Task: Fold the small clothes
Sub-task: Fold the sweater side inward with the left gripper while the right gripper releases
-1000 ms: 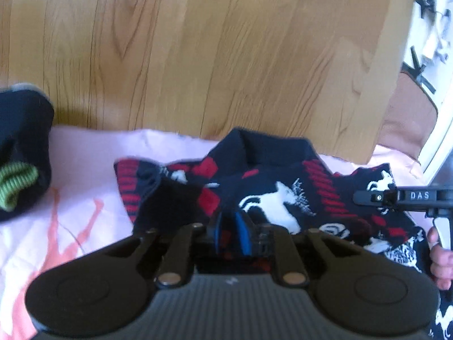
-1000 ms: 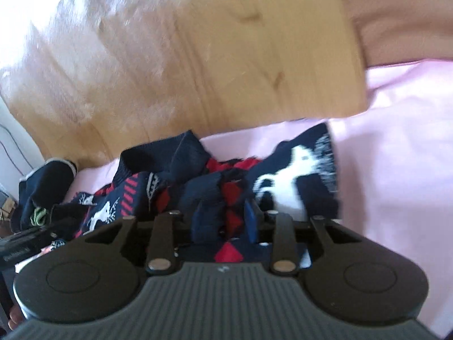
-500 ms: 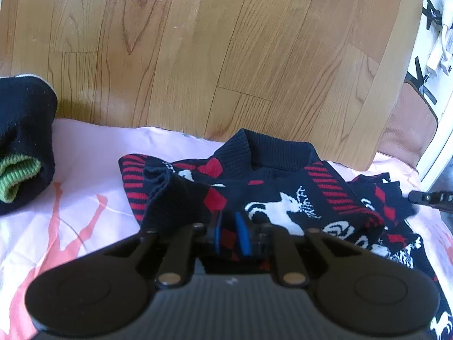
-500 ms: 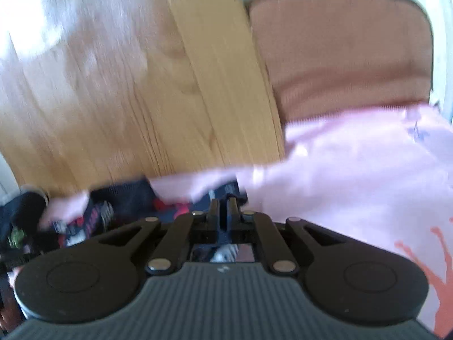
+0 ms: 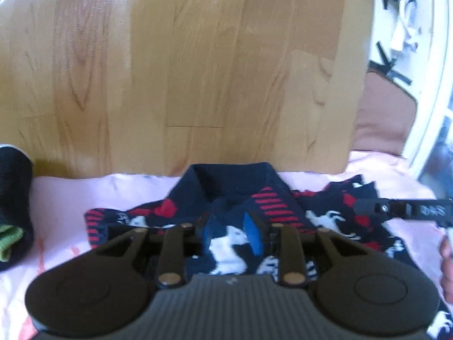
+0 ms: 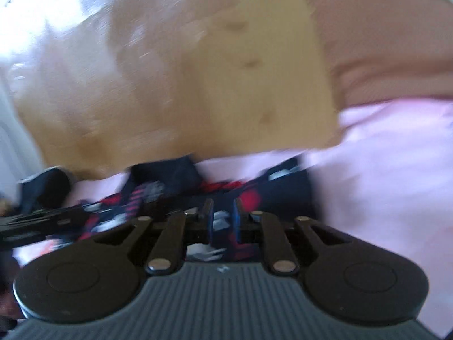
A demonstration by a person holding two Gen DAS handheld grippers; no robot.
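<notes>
Two grippers work one small sweater (image 5: 271, 206), navy with red bars and white deer, lying on the pink sheet (image 5: 62, 198) near its far edge by the wood floor (image 5: 198, 56). From the left, a folded dark garment (image 5: 14, 198) limits room; the left gripper (image 5: 230, 233) is opening with knit between its blue pads, apparently releasing a fold. The right gripper (image 6: 222, 221) is likewise opening over knit; open sheet beyond it suits smoothing next.
</notes>
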